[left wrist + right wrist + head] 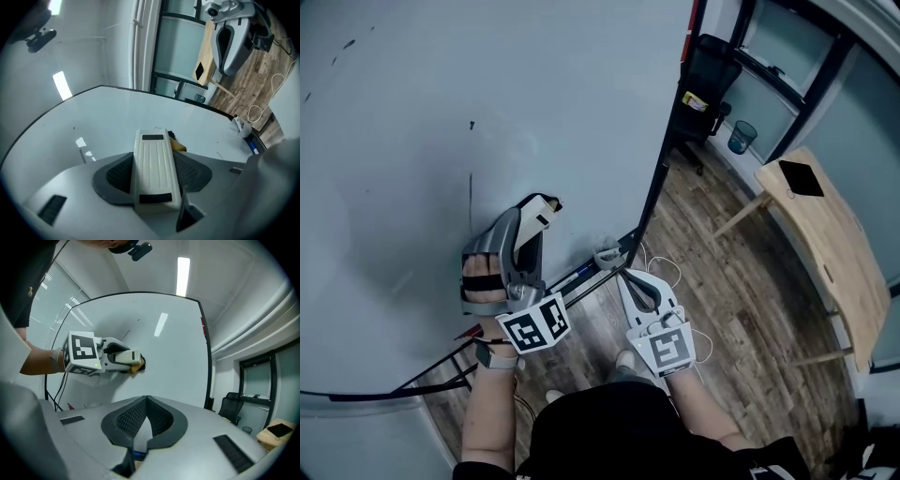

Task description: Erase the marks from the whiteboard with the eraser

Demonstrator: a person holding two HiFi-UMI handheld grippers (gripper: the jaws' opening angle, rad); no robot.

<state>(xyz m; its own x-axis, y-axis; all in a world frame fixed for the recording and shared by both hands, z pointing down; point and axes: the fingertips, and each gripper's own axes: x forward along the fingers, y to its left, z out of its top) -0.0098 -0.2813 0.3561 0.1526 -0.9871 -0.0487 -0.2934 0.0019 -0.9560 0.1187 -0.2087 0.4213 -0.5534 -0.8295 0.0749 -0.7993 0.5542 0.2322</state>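
1. Eraser (pixel 547 202), head view: your left gripper (pixel 532 217) holds it low on the whiteboard (pixel 487 75), toward the board's right side, pad turned to the surface.
   - Your right gripper (pixel 623 274) hangs lower, near the tray (pixel 591 281) along the bottom edge.
   - I judge most of the wiping done, since the board reads largely clean.
   - What is left is a thin vertical line (pixel 471 199) just left of the eraser, a dot (pixel 472 124) above that, and a few specks (pixel 347 43) toward the upper left.
   - The dark frame (pixel 661 178) runs near the eraser on its right, so your open room lies up and to the left, which is also where the marks are.

2. Left gripper view: the jaws pinch the eraser from both sides, and its white ribbed back fills the gap between them.
   - Ahead, the board is bare apart from tiny specks.
   - The tray, with a blue pen (pixel 252 146) on it, sits off to the right, so keep your strokes above it.

3. Right gripper view: the jaws are pressed together with nothing between them.
   - From here the eraser's pad looks to rest against the board, though I can't be sure of contact.
   - Clean board spreads above and to the right of it as far as the frame.
   - A chair (pixel 229 406) and a wooden table (pixel 276 432) stand well apart, beyond that frame.
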